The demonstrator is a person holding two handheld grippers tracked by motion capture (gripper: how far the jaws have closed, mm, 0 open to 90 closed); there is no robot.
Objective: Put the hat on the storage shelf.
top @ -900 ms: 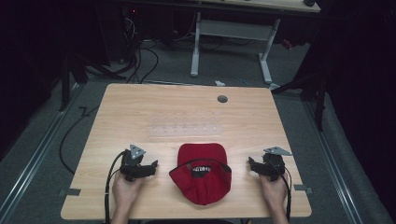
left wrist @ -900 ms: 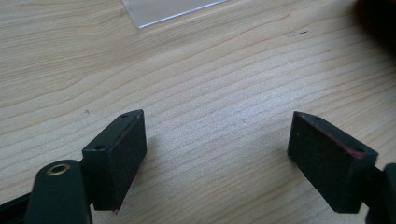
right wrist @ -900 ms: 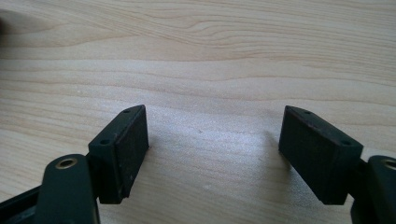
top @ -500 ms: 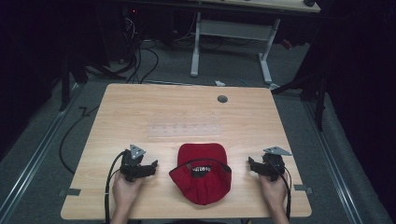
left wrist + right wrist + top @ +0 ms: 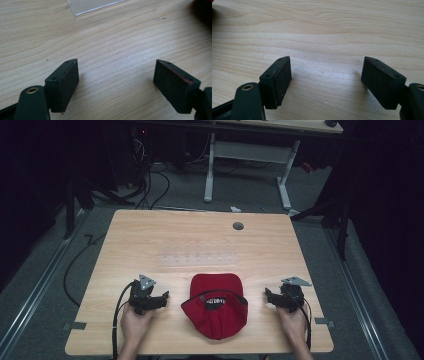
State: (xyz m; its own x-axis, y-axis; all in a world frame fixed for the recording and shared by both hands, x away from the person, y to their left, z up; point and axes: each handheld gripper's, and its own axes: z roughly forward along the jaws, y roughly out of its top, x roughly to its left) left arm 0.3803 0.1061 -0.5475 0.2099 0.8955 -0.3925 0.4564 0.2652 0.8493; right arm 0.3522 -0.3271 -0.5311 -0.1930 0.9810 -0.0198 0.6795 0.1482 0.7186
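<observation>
My worry is that the soft red fabric cap [image 5: 216,307], lying at six o'clock on the pale wooden table [image 5: 200,240] between my hands, slides or crumples if one side bites before the other. My left gripper [image 5: 161,298] at its nine o'clock and right gripper [image 5: 268,296] at three both stand spread wide, holding nothing, just over bare wood.

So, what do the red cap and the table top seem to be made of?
Red cap: probably soft cloth with a matte look; its crown sags and creases. Table top: looks like pale wood or wood-pattern laminate, smooth with a slight sheen; grain lines run across it.
</observation>
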